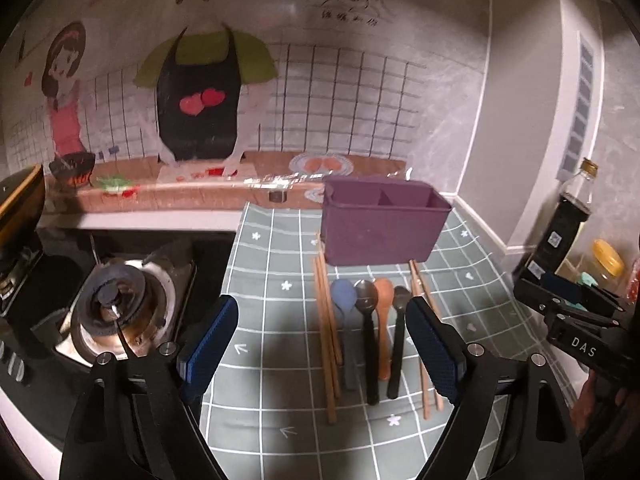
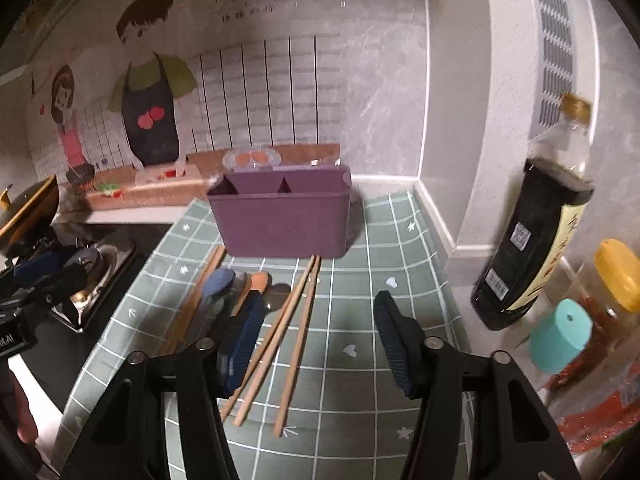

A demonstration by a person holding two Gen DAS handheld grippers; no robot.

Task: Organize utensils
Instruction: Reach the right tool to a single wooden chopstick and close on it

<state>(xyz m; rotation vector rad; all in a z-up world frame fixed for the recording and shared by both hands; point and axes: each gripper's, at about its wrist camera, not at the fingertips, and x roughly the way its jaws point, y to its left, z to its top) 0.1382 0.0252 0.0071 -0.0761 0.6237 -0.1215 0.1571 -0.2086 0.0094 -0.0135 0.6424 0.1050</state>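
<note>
A purple two-compartment utensil holder [image 1: 380, 220] [image 2: 280, 216] stands on the green checked mat [image 1: 272, 264]. In front of it lie a blue spoon [image 1: 345, 320], a black-handled metal spoon [image 1: 368, 340], an orange wooden spoon [image 1: 384, 320] and another black-handled spoon [image 1: 399, 344], with wooden chopsticks on the left [image 1: 326, 340] and right [image 1: 424, 360] [image 2: 288, 340]. My left gripper [image 1: 320, 320] is open and empty, above the utensils. My right gripper [image 2: 320, 316] is open and empty, over the right chopsticks; it also shows at the right edge of the left wrist view [image 1: 576, 308].
A gas burner [image 1: 116, 308] sits left of the mat, with a pot [image 1: 20, 208] behind. A dark sauce bottle [image 2: 540, 220], a yellow-lidded jar [image 2: 616, 280] and a teal-capped item [image 2: 560, 336] stand at the right. A wall runs behind the holder.
</note>
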